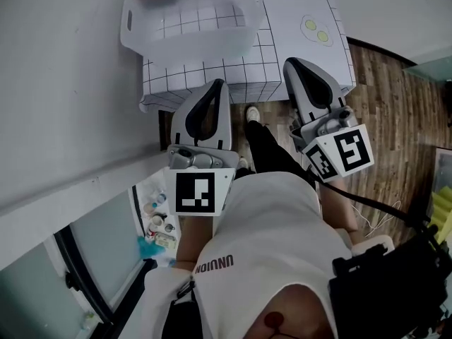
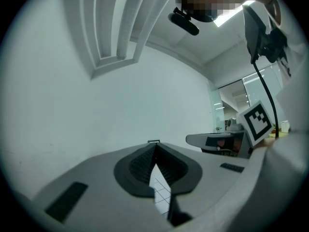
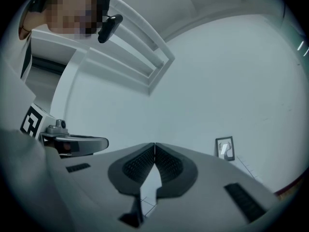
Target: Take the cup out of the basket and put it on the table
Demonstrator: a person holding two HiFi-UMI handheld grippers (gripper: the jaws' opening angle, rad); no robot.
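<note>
Before the table (image 1: 300, 27), both claws (image 1: 219, 83) (image 1: 290, 63) (closed) hover.

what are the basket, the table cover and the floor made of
Basket: likely plastic, milky and semi-translucent, since the grid shows faintly through it. Table cover: a thin white sheet printed with a black grid; cloth or paper, cannot tell. Floor: wood or wood-look planks, brown grain with seams.

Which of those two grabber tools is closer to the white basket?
Left, it seems. The left gripper sits just in front of the basket; the right gripper is off past its right corner.
</note>
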